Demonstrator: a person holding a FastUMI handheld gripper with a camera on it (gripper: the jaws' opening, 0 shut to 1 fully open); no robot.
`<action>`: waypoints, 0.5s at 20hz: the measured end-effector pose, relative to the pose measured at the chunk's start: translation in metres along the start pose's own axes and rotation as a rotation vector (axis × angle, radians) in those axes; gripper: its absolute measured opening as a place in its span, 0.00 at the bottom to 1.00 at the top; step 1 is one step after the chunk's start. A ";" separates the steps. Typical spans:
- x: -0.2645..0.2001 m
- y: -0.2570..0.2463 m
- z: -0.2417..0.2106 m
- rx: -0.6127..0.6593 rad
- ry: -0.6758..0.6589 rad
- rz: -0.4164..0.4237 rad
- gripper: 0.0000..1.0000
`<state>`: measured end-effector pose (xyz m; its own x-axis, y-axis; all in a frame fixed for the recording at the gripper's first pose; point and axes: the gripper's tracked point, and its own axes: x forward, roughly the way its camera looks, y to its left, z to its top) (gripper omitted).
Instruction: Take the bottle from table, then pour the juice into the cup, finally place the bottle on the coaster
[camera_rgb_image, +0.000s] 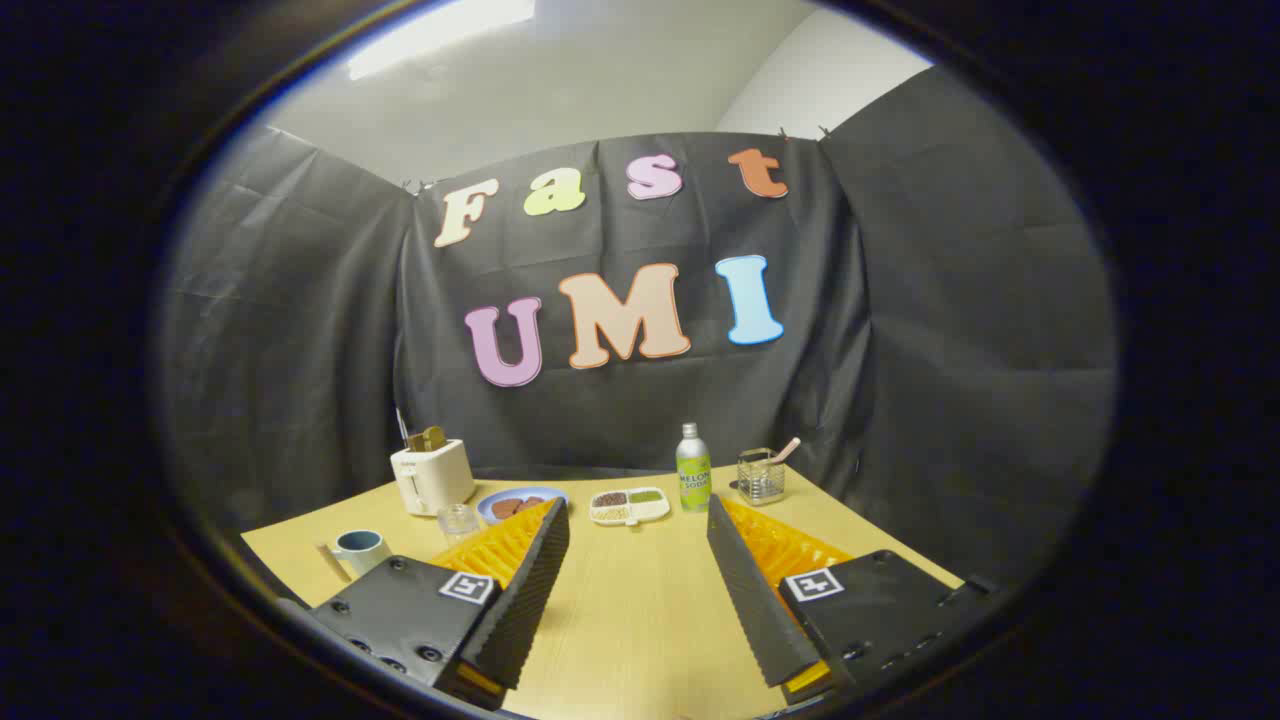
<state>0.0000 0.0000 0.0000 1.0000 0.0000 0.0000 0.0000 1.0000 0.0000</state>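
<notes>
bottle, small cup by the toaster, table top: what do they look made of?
Bottle: looks like glossy metal or plastic, silvery neck, green label wrap; unclear which.
Small cup: clear glass or plastic, see-through.
Table: pale wood-look, matte.
Gripper fingers open, holding nothing, the bottle beyond them.

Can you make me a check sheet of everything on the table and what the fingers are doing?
Surface: wooden table, bare between the fingers.
Job's things: bottle upright, capped, beyond the fingers; glass cup by the toaster; coaster not made out.
Clutter: toaster, plate with brown food, divided snack tray, wire holder, mug.
Gripper: gripper open, fingers apart, holding nothing.
Cables: nothing seen.
Surroundings: black cloth wall, white ceiling above.
</notes>
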 end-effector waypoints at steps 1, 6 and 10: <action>-0.001 0.002 -0.002 0.000 0.002 0.004 0.89; 0.000 0.006 -0.002 -0.029 0.003 0.005 0.89; 0.000 0.013 0.000 -0.079 -0.012 0.009 0.89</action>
<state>-0.0003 0.0133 0.0005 0.9999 0.0092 0.0112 -0.0083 0.9969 -0.0786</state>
